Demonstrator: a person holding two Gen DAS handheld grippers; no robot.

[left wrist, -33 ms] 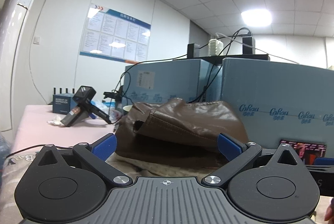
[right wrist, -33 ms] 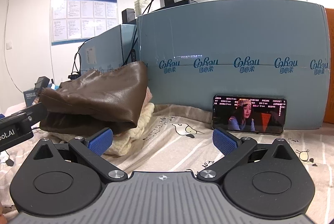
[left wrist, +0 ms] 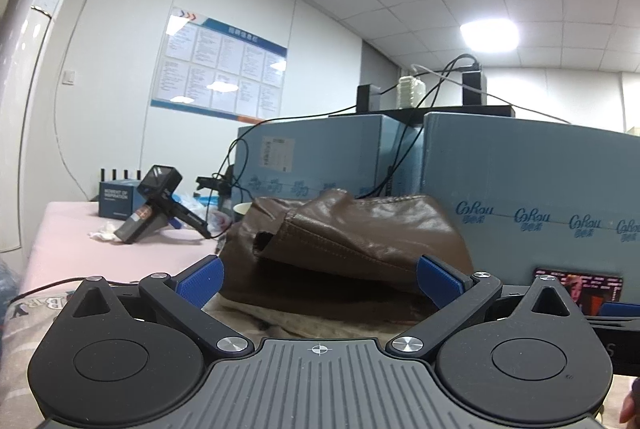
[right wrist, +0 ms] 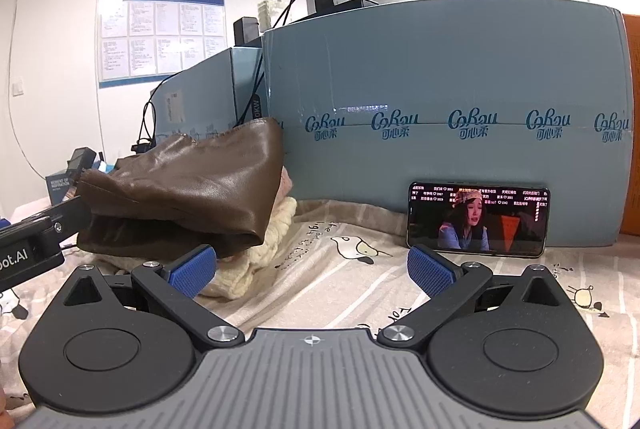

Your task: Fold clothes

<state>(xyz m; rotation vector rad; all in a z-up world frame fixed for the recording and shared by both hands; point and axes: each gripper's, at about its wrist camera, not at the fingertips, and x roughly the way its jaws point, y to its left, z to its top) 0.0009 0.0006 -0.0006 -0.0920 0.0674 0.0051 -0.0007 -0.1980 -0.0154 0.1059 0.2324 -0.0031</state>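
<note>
Both hand-held grippers, left and right, gape wide holding nothing, so I'd pinch the brown jacket by an edge.

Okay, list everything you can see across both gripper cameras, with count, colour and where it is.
Brown leather garment: one, brown, on the pile at left.
Cream knitted garment: one, cream, under the brown one.
Printed cartoon bedsheet: one, beige, covering the surface.
Blue cardboard boxes: at least two, light blue, behind the clothes.
Black smartphone: one, playing video, leaning on a box.
Wall notice board: one, blue-white, back wall.
Left gripper: blue pads, open, facing the pile.
Right gripper: blue pads, open, empty.
</note>
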